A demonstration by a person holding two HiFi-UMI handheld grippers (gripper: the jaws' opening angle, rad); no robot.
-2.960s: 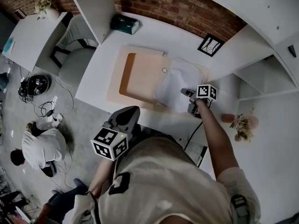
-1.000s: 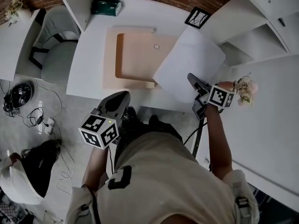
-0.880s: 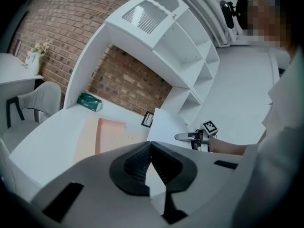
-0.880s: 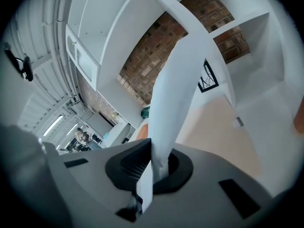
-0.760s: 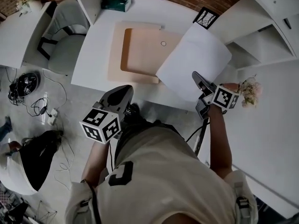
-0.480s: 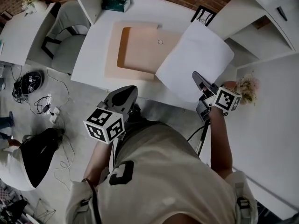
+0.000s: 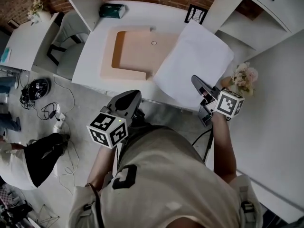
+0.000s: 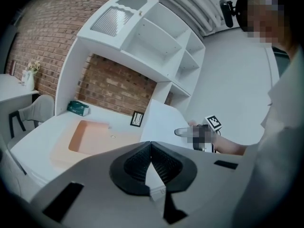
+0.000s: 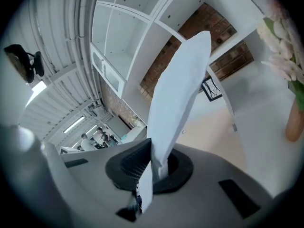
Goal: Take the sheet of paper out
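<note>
1. White paper [image 7: 192, 63] is hanging off my right gripper [image 7: 196, 82] over the desk [image 7: 90, 61] edge, clear of the peach folder [image 7: 133, 53].
2. I'm only pinching one edge, so I'm guessing a quick swing could tear it or slip it loose. The flowers [image 7: 242, 77] are close too.
3. Right fingers are clamping the paper's edge. The left gripper's [image 7: 129, 99] are pressing together on nothing.

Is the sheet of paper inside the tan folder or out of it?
Out. The right claw is shut on the sheet of paper, holding it up in the air, clear of the tan folder on the table.
</note>
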